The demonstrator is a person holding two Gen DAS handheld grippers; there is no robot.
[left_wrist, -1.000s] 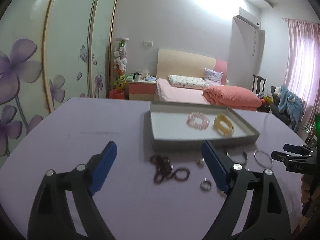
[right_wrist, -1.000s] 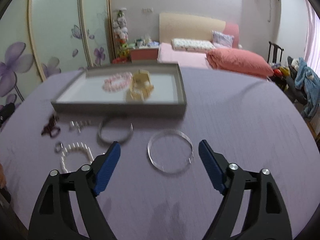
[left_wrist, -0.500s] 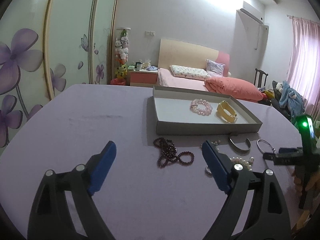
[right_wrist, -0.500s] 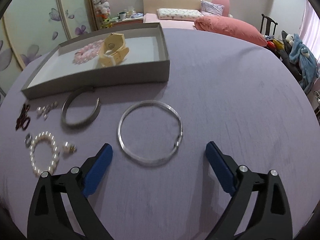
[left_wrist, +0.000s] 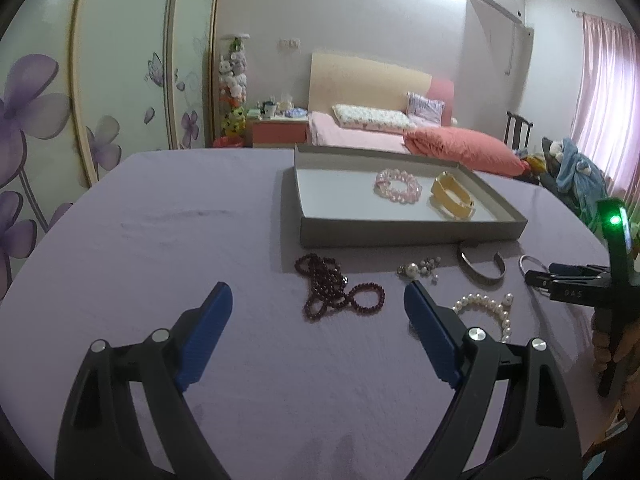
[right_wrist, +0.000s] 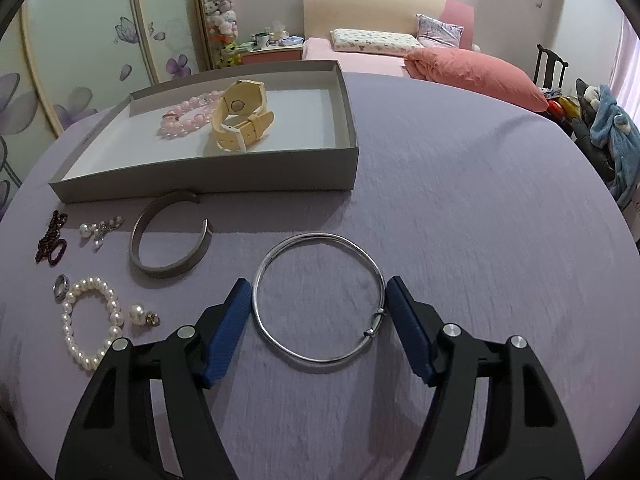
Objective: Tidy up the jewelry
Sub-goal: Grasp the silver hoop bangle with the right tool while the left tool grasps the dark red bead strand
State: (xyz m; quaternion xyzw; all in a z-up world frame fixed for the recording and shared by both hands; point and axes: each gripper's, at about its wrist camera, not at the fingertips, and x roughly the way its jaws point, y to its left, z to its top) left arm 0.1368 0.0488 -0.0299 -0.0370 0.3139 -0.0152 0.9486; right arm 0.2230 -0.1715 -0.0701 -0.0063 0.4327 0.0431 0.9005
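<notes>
I've closed my right gripper (right_wrist: pixel 318 294) in around the thin silver bangle (right_wrist: pixel 318 298) to lift it, pads seemingly just touching; left gripper (left_wrist: pixel 318 300) spread, empty, above the garnet beads (left_wrist: pixel 336 290).

trays (right_wrist: pixel 208 178) 1 | bracelets (right_wrist: pixel 318 298) 6 (two in tray) | watches (right_wrist: pixel 242 122) 1 | rings (right_wrist: pixel 61 287) 1

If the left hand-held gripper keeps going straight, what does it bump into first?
Probably the dark red bead string, lying just ahead between the open left hand-held gripper tips, though depth is hard to judge.
</notes>
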